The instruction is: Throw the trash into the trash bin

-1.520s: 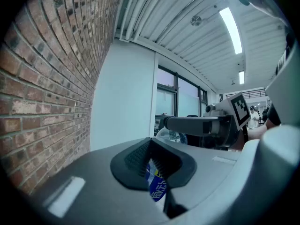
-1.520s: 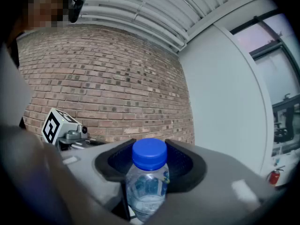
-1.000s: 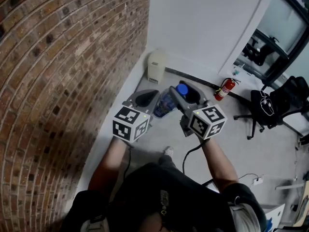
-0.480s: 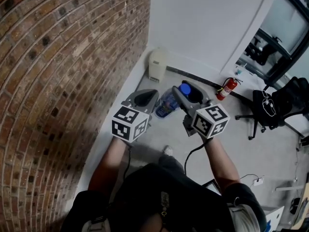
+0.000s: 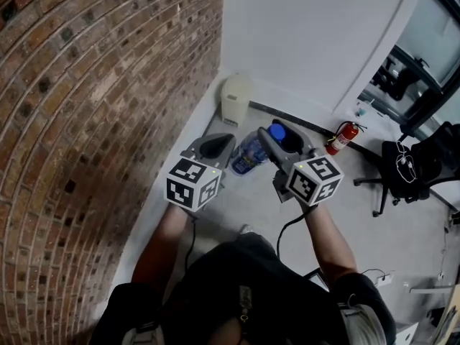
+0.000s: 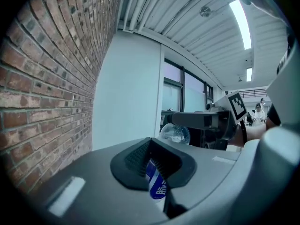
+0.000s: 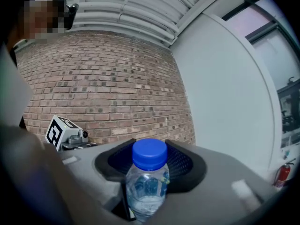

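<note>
A clear plastic bottle point(image 5: 248, 155) with a blue cap point(image 5: 275, 131) hangs between my two grippers, above the floor. My right gripper point(image 5: 282, 141) is shut on its cap end; in the right gripper view the bottle point(image 7: 146, 184) stands up out of the jaws. My left gripper point(image 5: 215, 148) is shut on the labelled lower part; the left gripper view shows the blue label wedged between the jaws and the clear body point(image 6: 174, 133) above them. A white trash bin point(image 5: 236, 98) stands on the floor ahead, in the corner of the brick wall and the white wall.
The brick wall point(image 5: 86, 121) runs close along the left. A red fire extinguisher point(image 5: 343, 136) stands by the white wall to the right of the bin. A black office chair point(image 5: 406, 165) is further right. A dark strip runs along the wall base.
Both grippers keep the same hold on the bottle. The fire extinguisher and the chair have slid a little to the right in the head view, and the person's foot has shifted.
</note>
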Demonstrator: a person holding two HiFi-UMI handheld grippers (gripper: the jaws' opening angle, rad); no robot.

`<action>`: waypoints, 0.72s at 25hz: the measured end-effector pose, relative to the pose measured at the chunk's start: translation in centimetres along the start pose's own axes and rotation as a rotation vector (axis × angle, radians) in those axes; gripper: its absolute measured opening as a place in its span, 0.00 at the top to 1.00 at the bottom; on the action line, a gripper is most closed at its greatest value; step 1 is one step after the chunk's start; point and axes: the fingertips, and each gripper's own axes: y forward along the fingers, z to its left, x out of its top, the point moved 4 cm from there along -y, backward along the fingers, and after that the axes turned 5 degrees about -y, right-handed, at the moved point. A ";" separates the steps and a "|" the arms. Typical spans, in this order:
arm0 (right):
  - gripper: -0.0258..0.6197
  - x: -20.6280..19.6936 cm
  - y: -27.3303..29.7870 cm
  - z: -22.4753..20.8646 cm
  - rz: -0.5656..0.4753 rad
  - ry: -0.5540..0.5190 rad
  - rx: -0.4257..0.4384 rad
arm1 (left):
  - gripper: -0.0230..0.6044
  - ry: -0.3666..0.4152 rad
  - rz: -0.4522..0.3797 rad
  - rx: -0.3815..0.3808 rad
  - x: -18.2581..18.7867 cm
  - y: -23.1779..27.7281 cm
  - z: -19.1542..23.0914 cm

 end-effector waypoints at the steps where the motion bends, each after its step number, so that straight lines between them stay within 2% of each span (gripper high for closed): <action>1: 0.66 -0.1 0.3 -1.0 -0.001 0.003 0.002 | 0.95 0.000 0.004 0.004 0.1 1.0 0.3; 12: 0.66 -0.4 1.7 -12.6 -0.011 0.069 0.014 | 0.95 0.007 0.073 0.050 1.5 11.8 1.3; 18: 0.66 -1.1 2.4 -17.4 -0.010 0.103 0.013 | 0.95 0.004 0.116 0.066 1.7 16.5 1.9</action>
